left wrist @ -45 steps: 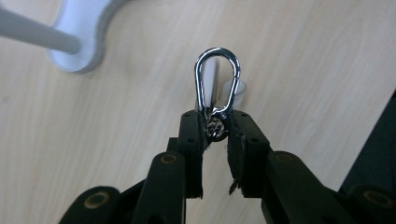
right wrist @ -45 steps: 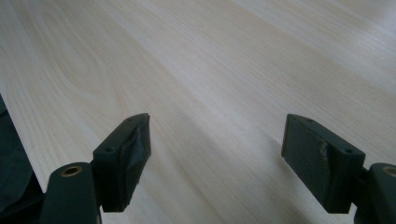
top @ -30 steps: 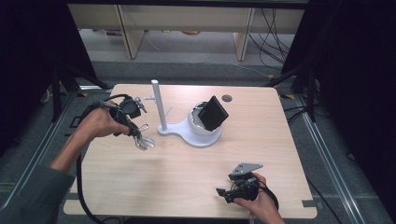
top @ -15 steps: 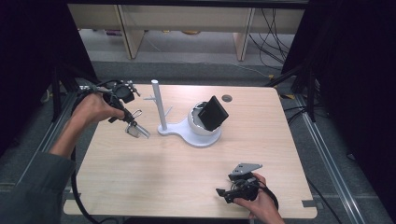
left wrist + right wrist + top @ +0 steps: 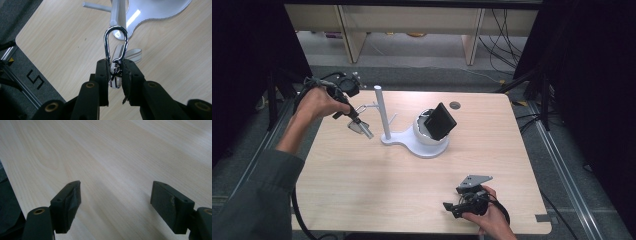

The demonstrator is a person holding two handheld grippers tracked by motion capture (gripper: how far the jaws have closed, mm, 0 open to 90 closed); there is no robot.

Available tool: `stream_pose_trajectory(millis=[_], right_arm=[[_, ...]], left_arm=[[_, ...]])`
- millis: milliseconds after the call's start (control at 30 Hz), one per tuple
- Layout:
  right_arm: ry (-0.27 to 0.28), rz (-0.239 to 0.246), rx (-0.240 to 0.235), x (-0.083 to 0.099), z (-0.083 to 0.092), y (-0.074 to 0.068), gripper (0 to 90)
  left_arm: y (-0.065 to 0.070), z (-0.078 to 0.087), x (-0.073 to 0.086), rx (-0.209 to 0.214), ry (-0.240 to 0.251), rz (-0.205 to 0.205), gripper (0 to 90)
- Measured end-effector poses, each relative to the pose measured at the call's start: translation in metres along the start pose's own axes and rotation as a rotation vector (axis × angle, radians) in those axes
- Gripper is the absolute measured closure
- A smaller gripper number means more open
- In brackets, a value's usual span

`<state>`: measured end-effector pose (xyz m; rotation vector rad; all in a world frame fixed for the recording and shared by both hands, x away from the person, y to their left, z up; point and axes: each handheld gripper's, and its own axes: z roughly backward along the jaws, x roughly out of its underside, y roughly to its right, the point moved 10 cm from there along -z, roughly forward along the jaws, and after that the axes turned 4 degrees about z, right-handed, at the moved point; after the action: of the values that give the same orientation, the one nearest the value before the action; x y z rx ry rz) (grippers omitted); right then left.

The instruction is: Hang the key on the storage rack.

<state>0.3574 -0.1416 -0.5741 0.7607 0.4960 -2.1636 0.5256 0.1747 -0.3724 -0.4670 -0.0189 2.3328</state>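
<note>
Left claw (image 5: pixel 115 72) is clamped on the lower end of a silver carabiner (image 5: pixel 116 42) – pads pinch the gate end and a small key-ring bit hangs between the jaws, with a pale strap loop (image 5: pixel 132 53) trailing behind it. In the high view the left claw (image 5: pixel 360 126) sits in the upper left of the frame, carabiner (image 5: pixel 360 108) held above the table (image 5: pixel 362 190), just left of the white stand (image 5: pixel 384 117) and close to its short side peg (image 5: pixel 368 106). The step looks like hooking the carabiner on that peg: keep the pinch low on the clip so the rounded top stays free, line the curved end up with the peg tip, press the gate against it rather than sliding along the post, and don't let go before the loop is seated over the peg. In the left gripper view the carabiner's long axis runs up the middle of the frame, rounded closed end toward the top, pointing at the stand post (image 5: pixel 119 12); the gate side is at its right edge – roughly in line with the jaws, slight tilt only. Right claw (image 5: pixel 115 202) has its jaws wide apart with nothing between them, over bare table; in the high view the right claw (image 5: pixel 457 206) rests at lower right, well apart from the stand
</note>
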Motion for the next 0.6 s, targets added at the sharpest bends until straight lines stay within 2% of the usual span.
stream_pose_trajectory(millis=[133,167,200,267,433,467,600], right_arm=[[-0.004,-0.006,-0.001,0.0,0.0,-0.001,25.5],[0.012,-0.01,-0.001,-0.001,-0.001,-0.001,25.5],[-0.004,0.006,-0.007,0.0,0.0,-0.001,25.5],[0.011,-0.004,-0.002,-0.001,-0.001,-0.001,25.5],[-0.015,-0.013,-0.004,0.002,0.0,-0.002,25.5],[0.007,-0.009,0.0,0.0,-0.002,-0.001,25.5],[-0.01,-0.006,-0.002,0.001,0.0,-0.002,25.5]], left_arm=[[-0.001,-0.002,-0.004,-0.009,-0.006,0.006,75.1],[-0.002,-0.003,-0.006,-0.015,-0.01,0.007,75.1],[-0.002,-0.004,-0.006,-0.011,-0.01,0.005,75.1],[-0.002,-0.006,-0.01,-0.013,0.001,0.016,75.1],[-0.002,-0.01,-0.014,-0.007,-0.001,0.018,75.1],[-0.001,-0.011,-0.014,-0.005,-0.001,0.019,75.1],[0.0,-0.016,-0.016,0.001,-0.007,0.01,75.1]])
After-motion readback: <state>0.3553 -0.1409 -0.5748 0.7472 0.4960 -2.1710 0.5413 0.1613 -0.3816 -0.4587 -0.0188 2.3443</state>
